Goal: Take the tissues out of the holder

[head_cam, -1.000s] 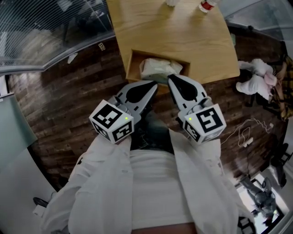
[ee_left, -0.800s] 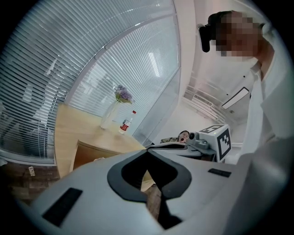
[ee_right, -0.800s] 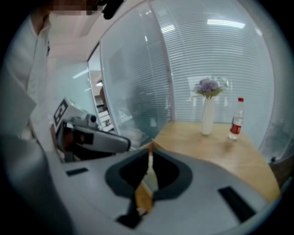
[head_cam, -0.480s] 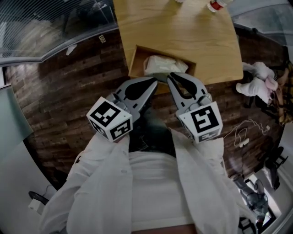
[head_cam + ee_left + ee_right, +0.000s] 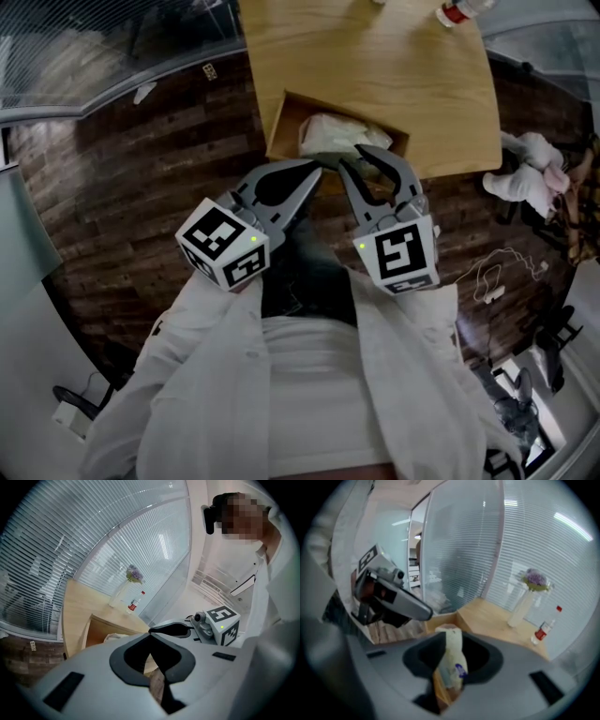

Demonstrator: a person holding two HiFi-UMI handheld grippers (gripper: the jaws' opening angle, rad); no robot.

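Note:
A wooden tissue holder (image 5: 281, 122) stands at the near edge of the light wood table (image 5: 375, 66), with a white tissue pack (image 5: 333, 133) lying in it. Both grippers hover at the holder's near side. My left gripper (image 5: 322, 161) is shut with nothing in it, its tips meeting in the left gripper view (image 5: 150, 633). My right gripper (image 5: 356, 157) is open a little. In the right gripper view (image 5: 451, 632) the tissue pack (image 5: 452, 658) fills the gap between its tips, and whether it touches them I cannot tell.
A red-capped bottle (image 5: 457, 13) and a slim vase of purple flowers (image 5: 524, 599) stand at the table's far end. On the dark wood floor to the right lie a heap of white cloth (image 5: 525, 173) and a cable (image 5: 497, 277). Glass walls with blinds surround the place.
Both grippers have crept forward to the holder's near side. The right gripper's jaws have parted slightly and its cube has turned; the left stays shut.

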